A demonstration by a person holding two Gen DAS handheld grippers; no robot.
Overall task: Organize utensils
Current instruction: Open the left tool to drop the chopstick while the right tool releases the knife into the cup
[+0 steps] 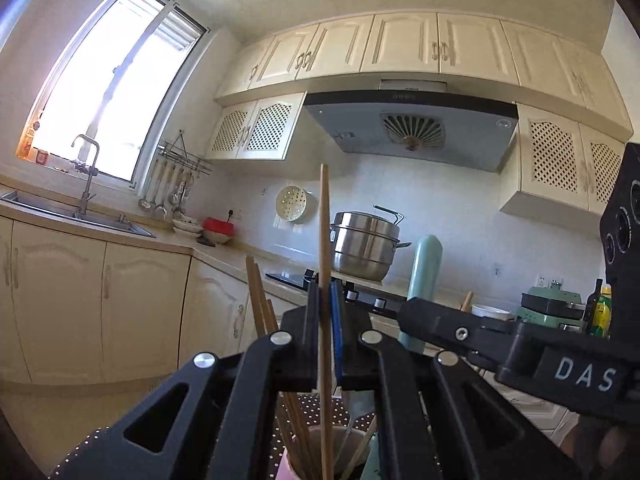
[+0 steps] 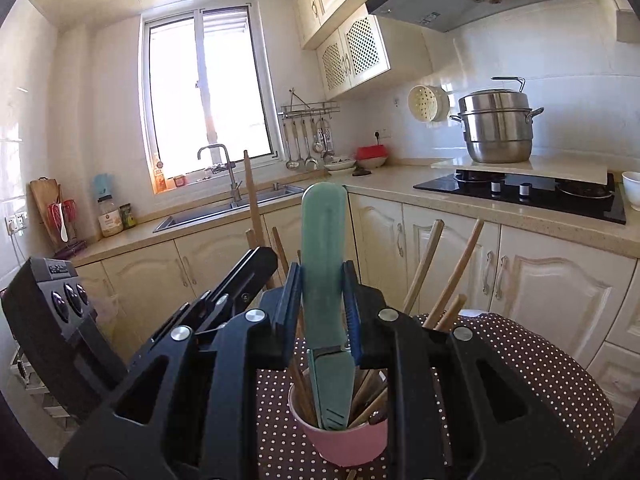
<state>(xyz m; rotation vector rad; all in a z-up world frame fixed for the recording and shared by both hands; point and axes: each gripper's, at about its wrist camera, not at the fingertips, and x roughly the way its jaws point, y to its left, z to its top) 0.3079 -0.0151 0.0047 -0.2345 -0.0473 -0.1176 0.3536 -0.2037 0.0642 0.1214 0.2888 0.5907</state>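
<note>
Pink cup (image 2: 340, 438) on the dotted table (image 2: 520, 360), already bristling with chopsticks. The right gripper (image 2: 326, 316) pinches a green knife (image 2: 324, 264), sheathed tip just inside the rim; the left gripper (image 1: 326, 320) is pressed tight on one chopstick (image 1: 325, 240), its foot in the cup too. Looks like the dropping-in step: both need lowering straight, then letting go. Little room, the grippers sit side by side
</note>
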